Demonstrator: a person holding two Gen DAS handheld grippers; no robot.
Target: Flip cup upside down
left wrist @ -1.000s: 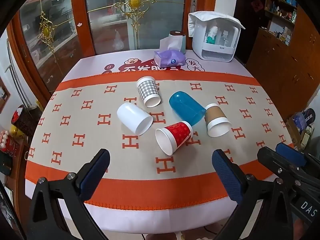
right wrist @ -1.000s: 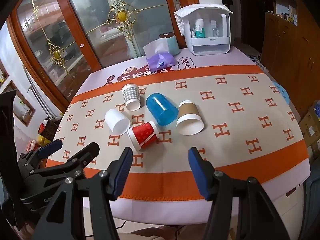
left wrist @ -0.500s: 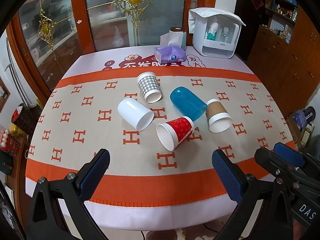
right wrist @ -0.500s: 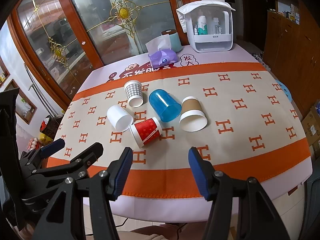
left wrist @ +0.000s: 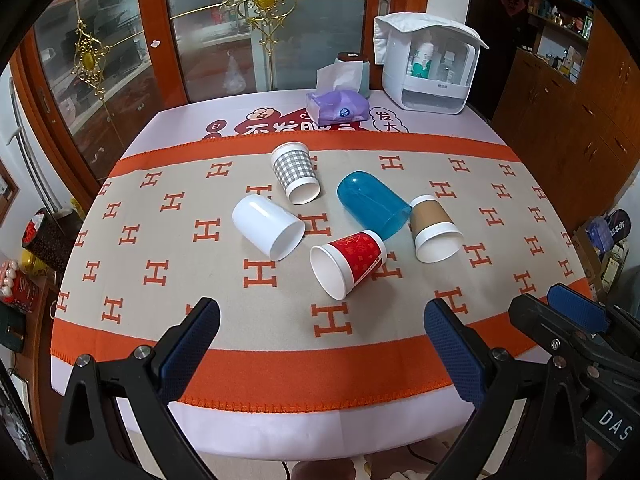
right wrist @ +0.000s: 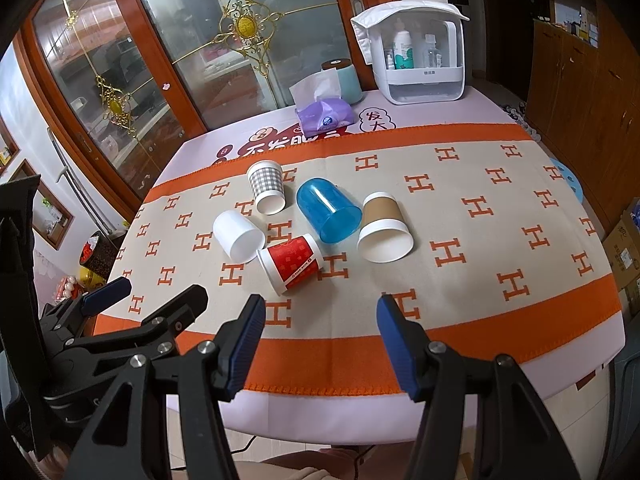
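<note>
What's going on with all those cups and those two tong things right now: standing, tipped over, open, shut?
Checked paper cup: on its side.
White cup: on its side.
Blue plastic cup: on its side.
Brown-sleeved paper cup: on its side.
Red paper cup: on its side.
Left tongs: open, empty.
Right tongs: open, empty.
Tissue box: tissue sticking out.

Five cups on their sides, clustered mid-table: checked (left wrist: 296,174), white (left wrist: 267,226), red (left wrist: 347,261), blue (left wrist: 372,204), brown (left wrist: 434,229)

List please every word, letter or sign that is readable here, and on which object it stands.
"H", repeated in orange: table runner.
"发大": white tablecloth, in a cloud shape.
"DAS": right gripper's body, cut off.
Large red characters on the tablecloth: partly hidden, unclear.
Print on red cup, tissue pack, white organizer: too small.
</note>
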